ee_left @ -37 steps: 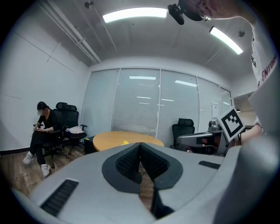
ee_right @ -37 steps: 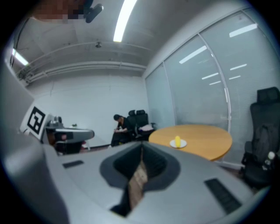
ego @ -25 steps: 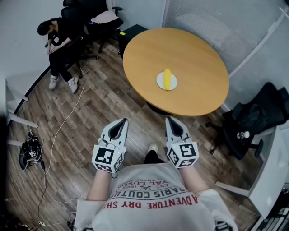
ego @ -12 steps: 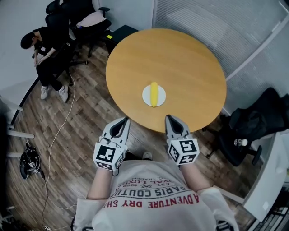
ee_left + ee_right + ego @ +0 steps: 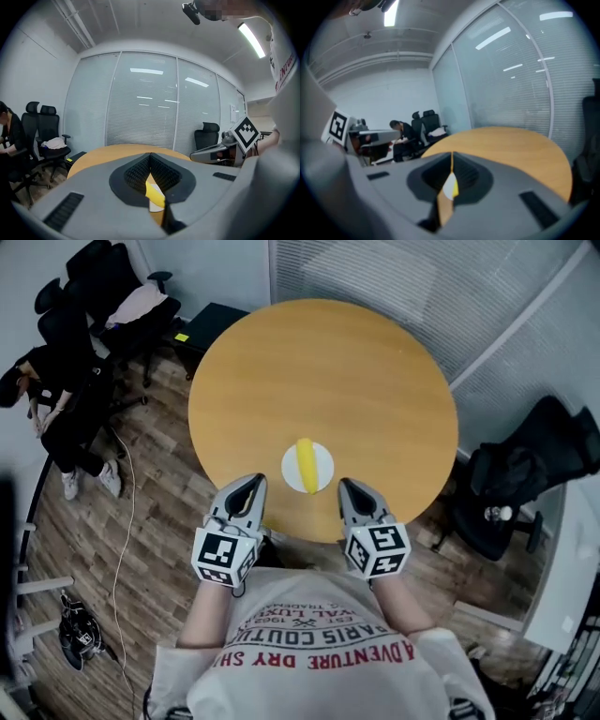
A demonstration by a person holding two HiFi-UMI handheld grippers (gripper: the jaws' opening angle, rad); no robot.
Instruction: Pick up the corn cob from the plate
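Observation:
A yellow corn cob (image 5: 305,465) lies on a small white plate (image 5: 321,461) near the front edge of the round wooden table (image 5: 328,362). My left gripper (image 5: 253,481) hangs over the table's near edge, just left of the plate, shut with nothing in it. My right gripper (image 5: 346,485) is just right of the plate, also shut and empty. In the left gripper view the corn cob (image 5: 155,194) shows through the gap behind the closed tips. The right gripper view shows a sliver of the plate (image 5: 449,188) the same way.
A person (image 5: 52,404) sits on office chairs at the far left. A black chair (image 5: 530,474) stands right of the table and a black box (image 5: 211,320) behind it. A glass partition with blinds (image 5: 145,108) runs along the far side. A cable (image 5: 122,512) trails over the wooden floor.
Both grippers have advanced toward the table, from over the floor to over its near edge. The plate with the corn now lies between and just ahead of them. Both stay shut.

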